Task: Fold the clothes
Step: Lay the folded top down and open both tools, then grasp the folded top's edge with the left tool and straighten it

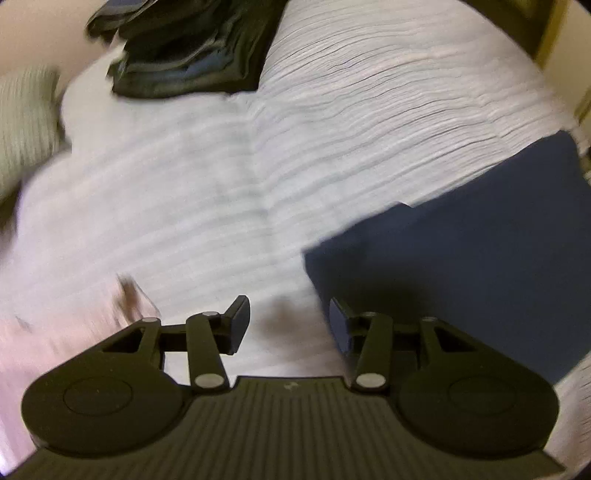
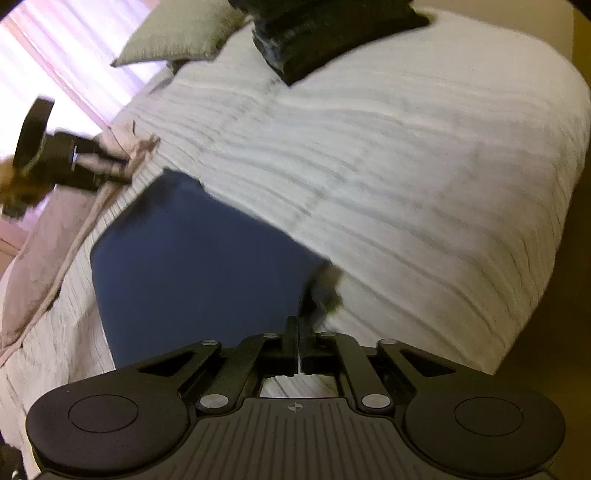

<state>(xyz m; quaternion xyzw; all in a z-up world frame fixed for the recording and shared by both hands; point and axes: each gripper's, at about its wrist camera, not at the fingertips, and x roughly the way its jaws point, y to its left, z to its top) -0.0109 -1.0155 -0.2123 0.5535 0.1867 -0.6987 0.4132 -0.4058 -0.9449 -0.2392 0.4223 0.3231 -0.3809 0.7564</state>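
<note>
Bed: we see a ribbed white quilted bedspread (image 1: 332,122).
Garment: smooth flat navy cloth (image 2: 192,266) (edges blurred).
Right gripper (image 2: 299,332): clenched on its corner.
Left gripper (image 1: 288,325): released, hovering.

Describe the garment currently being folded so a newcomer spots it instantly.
On the white ribbed bedspread, look at the near edge by the right tongs. The navy garment lies flat there, plain blue, unlike the dark folded stack at the far end.

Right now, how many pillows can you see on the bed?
1. The grey pillow lies at the far left end of the bed, beside the dark stack of folded clothes. Others may be hidden outside the view.
</note>
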